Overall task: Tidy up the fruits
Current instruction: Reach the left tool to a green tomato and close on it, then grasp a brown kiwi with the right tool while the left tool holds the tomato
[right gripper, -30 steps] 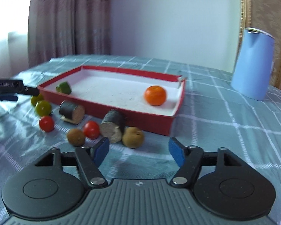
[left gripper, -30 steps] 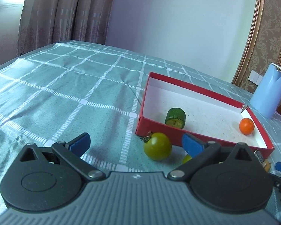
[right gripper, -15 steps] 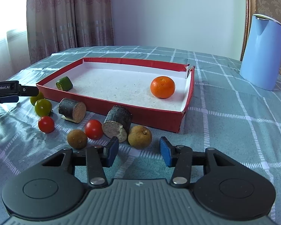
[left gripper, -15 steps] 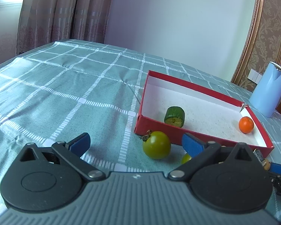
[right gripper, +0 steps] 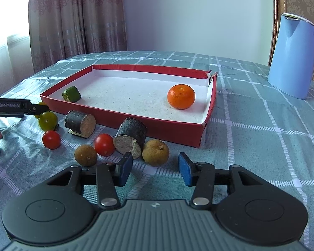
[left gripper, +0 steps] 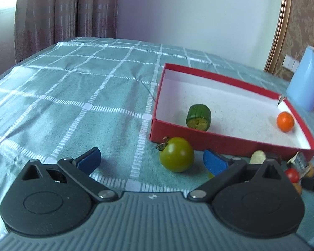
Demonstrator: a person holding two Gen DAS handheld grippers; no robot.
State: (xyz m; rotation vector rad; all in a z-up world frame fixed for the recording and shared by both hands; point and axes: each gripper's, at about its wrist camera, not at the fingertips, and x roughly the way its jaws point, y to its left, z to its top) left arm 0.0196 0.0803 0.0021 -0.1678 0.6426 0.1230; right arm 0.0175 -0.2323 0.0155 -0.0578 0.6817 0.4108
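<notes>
Right wrist view, left to right: the left hand-held gripper (right gripper: 21, 107) reaches in from the left edge, its tip just over a green tomato (right gripper: 48, 121). Near it on the checked cloth lie a red cherry tomato (right gripper: 51, 139), a dark cut cylinder (right gripper: 80, 123), a brown longan (right gripper: 85, 155), a second cherry tomato (right gripper: 104, 144), a second dark cylinder (right gripper: 130, 138) and another longan (right gripper: 155, 152), all loose along the near wall of the red box (right gripper: 173, 128). The box holds a green cucumber piece (right gripper: 71, 94) in its left corner and a tangerine (right gripper: 181, 96) towards the right, well apart, with bare white floor between them. The right hand-held gripper (right gripper: 156, 168) is spread, empty, just short of the second longan. A blue kettle (right gripper: 292, 55) stands far right, apart from the box.

Left wrist view: the left hand-held gripper (left gripper: 151, 160) is spread wide with the green tomato (left gripper: 176, 154) between its fingers, untouched. Open cloth stretches left to the surface's edge.
</notes>
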